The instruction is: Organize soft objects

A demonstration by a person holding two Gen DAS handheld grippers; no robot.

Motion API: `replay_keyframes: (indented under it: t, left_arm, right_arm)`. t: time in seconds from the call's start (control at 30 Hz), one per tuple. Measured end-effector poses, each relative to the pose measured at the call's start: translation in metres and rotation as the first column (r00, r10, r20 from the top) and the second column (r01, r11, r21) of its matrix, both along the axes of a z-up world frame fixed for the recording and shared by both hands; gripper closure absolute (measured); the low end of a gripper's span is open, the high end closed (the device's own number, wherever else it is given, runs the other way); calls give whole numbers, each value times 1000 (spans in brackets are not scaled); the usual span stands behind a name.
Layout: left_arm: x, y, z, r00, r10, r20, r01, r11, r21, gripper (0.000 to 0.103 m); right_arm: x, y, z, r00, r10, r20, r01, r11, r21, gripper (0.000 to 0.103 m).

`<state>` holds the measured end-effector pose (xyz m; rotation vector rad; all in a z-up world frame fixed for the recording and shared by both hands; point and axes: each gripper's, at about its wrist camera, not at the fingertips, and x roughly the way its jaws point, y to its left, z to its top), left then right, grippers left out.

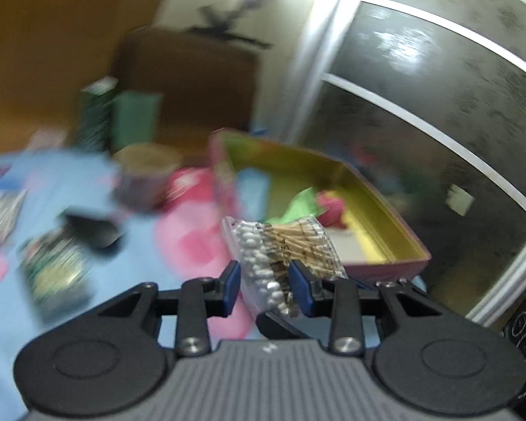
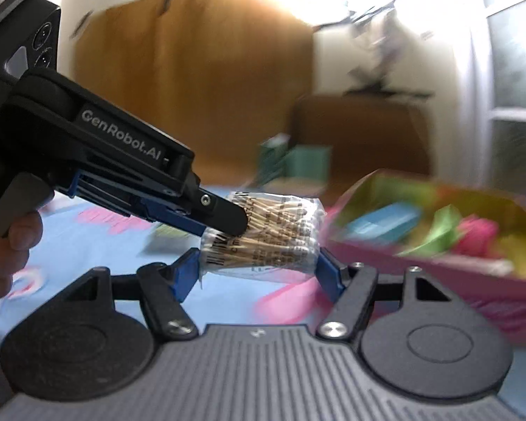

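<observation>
Cotton-swab packet (image 1: 284,245) sits clamped in the left gripper (image 1: 268,289) jaws, seemingly loose between the wider right gripper (image 2: 259,273) jaws.

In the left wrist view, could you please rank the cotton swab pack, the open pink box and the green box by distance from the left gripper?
1. cotton swab pack, between the left gripper pads.
2. open pink box, just beyond, right.
3. green box, far back, left.

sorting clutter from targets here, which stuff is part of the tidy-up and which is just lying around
Part of the job:
- cotton swab pack, clamped in the left gripper, between the right gripper fingers
- open box with soft items inside

Lying about:
- green boxes
- round tub
- black item
</observation>
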<state>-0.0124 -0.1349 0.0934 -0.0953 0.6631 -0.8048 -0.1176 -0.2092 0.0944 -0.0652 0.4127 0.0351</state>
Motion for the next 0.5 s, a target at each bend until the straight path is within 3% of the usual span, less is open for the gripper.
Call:
replay_keyframes:
  t: [0.1,0.17,0.23,0.3,0.33,0.47,0.5]
  left_arm:
    - [2,-45,8,998,-28,55,26,999,31,49]
    - [1,-60,6,996,-2,92,-3,999,51,47]
    - [2,-62,-1,996,23,87,-29,998,64,46]
    - [4,-53,-7,997,43,62,-47,997,62,46]
    - [5,-44,-11,996,60,62,-64,996,62,46]
    - [8,5,-27,977,188,98,-198,975,103,43]
    - [10,17,-31,970,224,97,-234,966,113,43]
  right_arm:
    - [13,-33,14,990,-137,24,137,990,-40,30]
    - [34,-60,17,975,-221,3,221,974,-42,26]
    - [63,-87,7,952,-298,-71,293,953,-76,8]
    - [78,-108,-1,919,-376,-119,363,924,-119,6]
    - [74,-116,0,913,-396,-102,386,917,-102,6]
    - [37,-128,7,918,-395,6,395,918,23,6]
    - [30,-129,6,920,-393,17,392,919,42,12]
